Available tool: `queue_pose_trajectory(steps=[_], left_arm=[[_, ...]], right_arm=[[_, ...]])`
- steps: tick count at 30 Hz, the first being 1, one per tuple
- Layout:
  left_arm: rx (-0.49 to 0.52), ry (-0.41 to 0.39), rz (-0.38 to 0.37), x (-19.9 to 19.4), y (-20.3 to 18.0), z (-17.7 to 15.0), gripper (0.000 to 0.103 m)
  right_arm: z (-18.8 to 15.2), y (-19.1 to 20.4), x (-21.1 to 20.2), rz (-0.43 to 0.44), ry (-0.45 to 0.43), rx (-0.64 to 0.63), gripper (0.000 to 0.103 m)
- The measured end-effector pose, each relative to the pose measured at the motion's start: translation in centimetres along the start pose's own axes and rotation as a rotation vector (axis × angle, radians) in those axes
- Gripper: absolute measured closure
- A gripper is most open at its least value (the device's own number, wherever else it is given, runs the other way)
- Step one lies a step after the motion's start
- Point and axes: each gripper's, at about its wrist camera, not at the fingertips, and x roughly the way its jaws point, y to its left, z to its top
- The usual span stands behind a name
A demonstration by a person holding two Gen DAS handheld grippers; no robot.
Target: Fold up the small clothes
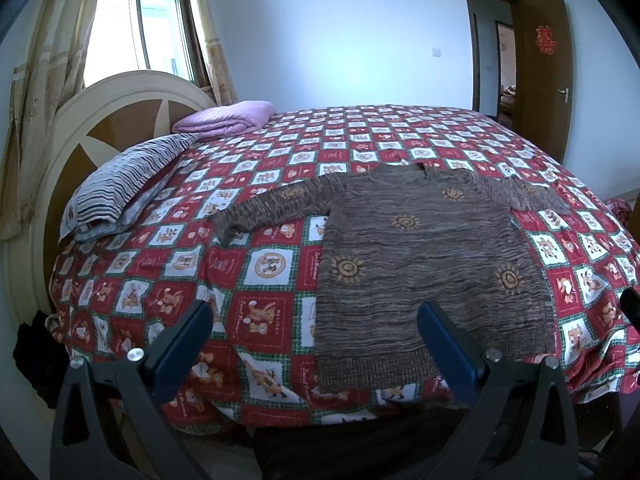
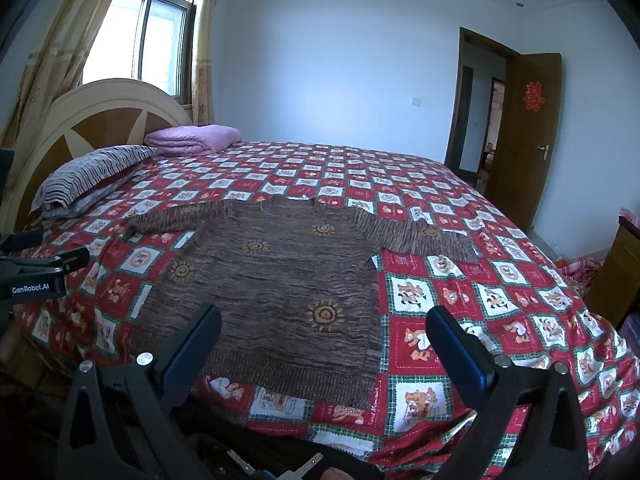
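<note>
A small brown knitted sweater [image 1: 424, 256] with orange sun motifs lies flat on the bed, both sleeves spread out to the sides, its hem toward me; it also fills the middle of the right wrist view as the sweater [image 2: 280, 280]. My left gripper [image 1: 316, 320] hovers open near the bed's front edge, above the sweater's lower left corner, holding nothing. Over the hem's right part, my right gripper [image 2: 324, 324] is open and empty too. The left gripper's body [image 2: 36, 272] shows at the left edge of the right wrist view.
The bed carries a red, white and green checked bedspread [image 1: 260, 268]. A striped pillow [image 1: 124, 188] and a folded purple blanket [image 1: 228, 120] lie by the round headboard [image 1: 104, 120] on the left. An open wooden door [image 2: 524, 136] stands far right, with a wooden cabinet [image 2: 616, 272] beside the bed.
</note>
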Motion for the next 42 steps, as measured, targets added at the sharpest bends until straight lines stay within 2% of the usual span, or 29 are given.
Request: queue_pose_trajectory(steps=[18,31,42], left_arm=[[-0.001,0.004,-0.002,0.1,0.2,0.0,0.0],[-0.002,0.045,-0.005,1.3,-0.3,-0.4,0.0],[0.039,0.08,0.016,5.3,-0.8,0.6,0.0]], right_arm=[[-0.2,0.1,0.3,0.006,0.009,0.0,0.001],[-0.3,-0.4,1.5,0.025,0.041,-0.004,0.001],[-0.7,-2.0,6.1,0.029,0.102,-0.006,0.001]])
